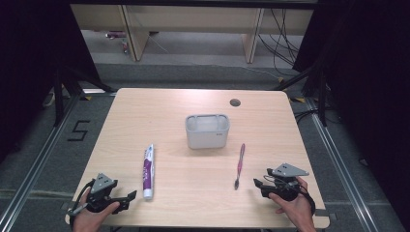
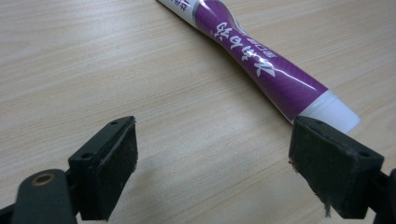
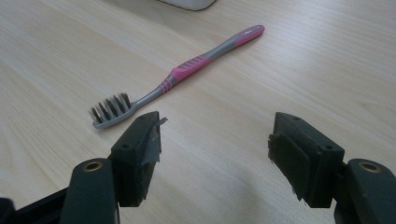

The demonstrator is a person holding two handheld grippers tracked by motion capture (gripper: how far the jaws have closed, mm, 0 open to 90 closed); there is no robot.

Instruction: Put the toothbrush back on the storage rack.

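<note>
The left gripper (image 1: 126,197) is released, empty, with the toothpaste tube (image 1: 148,171) at its 1 o'clock. The right gripper (image 1: 258,186) is released, empty, with the toothbrush (image 1: 239,165) at its 11 o'clock. The grey holder (image 1: 207,131) stands at table centre. Risk: the round tube may roll from a skewed pinch; the thin brush handle may pivot. The tube's white lettering is not legible; a "5" (image 1: 79,130) marks the floor.
</note>
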